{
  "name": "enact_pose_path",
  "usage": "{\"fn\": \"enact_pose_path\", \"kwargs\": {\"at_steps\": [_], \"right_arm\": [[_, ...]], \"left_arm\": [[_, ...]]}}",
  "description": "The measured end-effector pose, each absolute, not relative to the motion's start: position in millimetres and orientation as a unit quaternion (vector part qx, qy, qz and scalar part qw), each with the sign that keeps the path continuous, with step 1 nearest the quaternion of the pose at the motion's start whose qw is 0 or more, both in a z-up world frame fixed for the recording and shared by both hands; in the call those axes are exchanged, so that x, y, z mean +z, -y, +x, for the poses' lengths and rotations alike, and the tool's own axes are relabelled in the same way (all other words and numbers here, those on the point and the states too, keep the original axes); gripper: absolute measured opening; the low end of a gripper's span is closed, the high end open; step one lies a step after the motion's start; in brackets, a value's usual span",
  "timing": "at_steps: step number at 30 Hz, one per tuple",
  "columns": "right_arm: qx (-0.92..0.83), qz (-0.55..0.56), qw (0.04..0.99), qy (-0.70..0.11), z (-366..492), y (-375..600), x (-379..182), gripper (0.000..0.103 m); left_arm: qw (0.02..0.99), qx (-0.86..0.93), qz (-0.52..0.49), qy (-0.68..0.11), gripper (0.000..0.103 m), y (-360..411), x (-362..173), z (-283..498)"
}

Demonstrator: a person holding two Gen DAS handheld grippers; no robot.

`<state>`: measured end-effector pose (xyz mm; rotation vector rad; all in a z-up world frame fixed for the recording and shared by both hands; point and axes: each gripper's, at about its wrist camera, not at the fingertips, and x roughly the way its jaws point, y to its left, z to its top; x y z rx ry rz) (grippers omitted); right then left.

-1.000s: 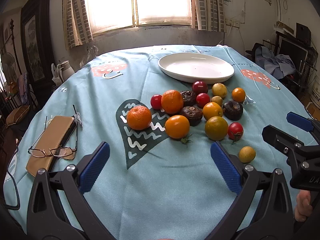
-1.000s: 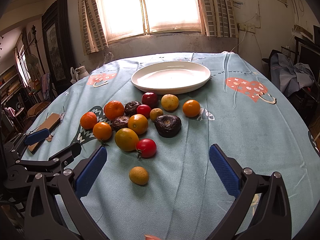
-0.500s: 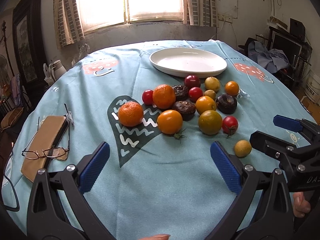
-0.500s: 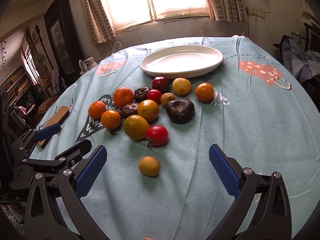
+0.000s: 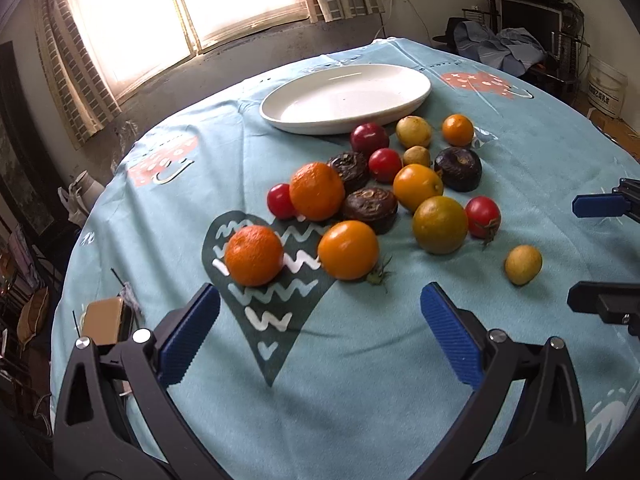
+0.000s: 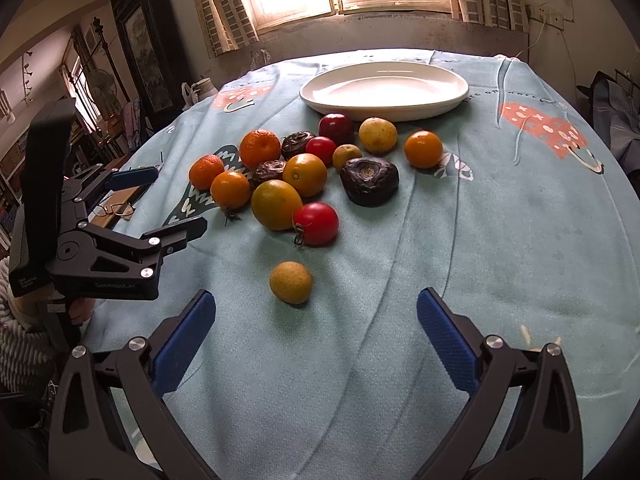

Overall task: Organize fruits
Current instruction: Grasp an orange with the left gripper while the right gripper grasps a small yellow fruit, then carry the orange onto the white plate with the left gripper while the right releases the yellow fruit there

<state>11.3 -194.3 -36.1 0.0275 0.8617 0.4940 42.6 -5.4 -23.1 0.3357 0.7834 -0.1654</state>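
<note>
While both tools hang spread wide and gripping nothing, our left tool (image 5: pixel 320 336) faces an orange (image 5: pixel 254 255) at 11 o'clock. Our right tool (image 6: pixel 316 334) faces a small yellow fruit (image 6: pixel 291 282) at 12 o'clock on the counter (image 6: pixel 500 240), the white plate (image 6: pixel 384 90) beyond.

Left tool (image 5: pixel 320 328) wide open, hovering over the tabletop (image 5: pixel 360 380), holding nothing. Fruit cluster (image 5: pixel 376 196) just ahead, white plate (image 5: pixel 420 88) beyond it. Right tool (image 5: pixel 600 252) at right edge, near small yellow fruit (image 5: pixel 523 264).
</note>
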Motion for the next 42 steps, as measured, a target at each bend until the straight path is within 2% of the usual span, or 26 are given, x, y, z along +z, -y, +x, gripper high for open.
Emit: {"fn": "enact_pose_path", "kwargs": {"at_steps": [2, 5, 6, 7, 8, 11, 15, 17, 18, 23, 26, 27, 28, 30, 42], "right_arm": [[0.240, 0.010, 0.877, -0.416, 12.5, 192.8, -37.0, 0.095], [0.238, 0.012, 0.877, -0.418, 13.0, 194.5, -38.6, 0.095], [0.238, 0.014, 0.876, -0.419, 13.7, 195.1, -39.1, 0.095], [0.239, 0.016, 0.875, -0.421, 14.9, 194.7, -39.5, 0.095], [0.240, 0.017, 0.874, -0.422, 15.8, 194.5, -39.9, 0.095], [0.245, 0.019, 0.869, -0.430, 19.8, 190.9, -42.0, 0.095], [0.249, 0.019, 0.863, -0.439, 24.3, 185.1, -43.1, 0.090], [0.253, 0.013, 0.860, -0.443, 26.1, 179.9, -43.4, 0.085], [0.256, 0.008, 0.857, -0.447, 27.5, 176.6, -44.4, 0.077], [0.248, -0.017, 0.852, -0.461, 38.2, 165.1, -49.0, 0.069], [0.240, -0.037, 0.855, -0.458, 39.2, 164.0, -48.8, 0.054], [0.237, -0.042, 0.856, -0.457, 38.9, 165.0, -48.5, 0.047], [0.243, -0.040, 0.855, -0.457, 38.6, 167.1, -48.0, 0.035], [0.245, -0.037, 0.856, -0.453, 37.2, 171.3, -46.2, 0.028], [0.266, -0.004, 0.861, -0.434, 18.0, 190.1, -35.6, 0.027]], "left_arm": [[0.905, -0.094, 0.163, -0.380, 0.095, 9.5, -25.2, 52.8], [0.897, -0.125, 0.140, -0.401, 0.060, 8.2, -32.5, 68.0], [0.892, -0.135, 0.129, -0.411, 0.055, 6.3, -35.5, 72.8], [0.887, -0.145, 0.117, -0.423, 0.044, 4.5, -38.2, 77.3], [0.885, -0.150, 0.109, -0.426, 0.041, 3.2, -39.7, 80.0], [0.883, -0.168, 0.096, -0.427, 0.041, 1.6, -40.8, 86.9], [0.877, -0.178, 0.079, -0.438, 0.041, -1.6, -45.9, 95.9], [0.876, -0.186, 0.059, -0.441, 0.040, -8.3, -46.2, 97.1], [0.876, -0.187, 0.050, -0.442, 0.040, -10.9, -46.2, 97.6], [0.884, -0.175, 0.027, -0.432, 0.040, -22.4, -40.3, 94.3], [0.885, -0.176, 0.030, -0.431, 0.040, -21.6, -38.6, 91.7], [0.884, -0.176, 0.032, -0.431, 0.040, -20.8, -38.6, 91.4], [0.884, -0.177, 0.034, -0.432, 0.040, -20.2, -38.1, 90.7], [0.883, -0.178, 0.038, -0.432, 0.040, -18.3, -38.0, 90.8], [0.882, -0.183, 0.042, -0.432, 0.040, -17.1, -36.5, 83.5]]}}
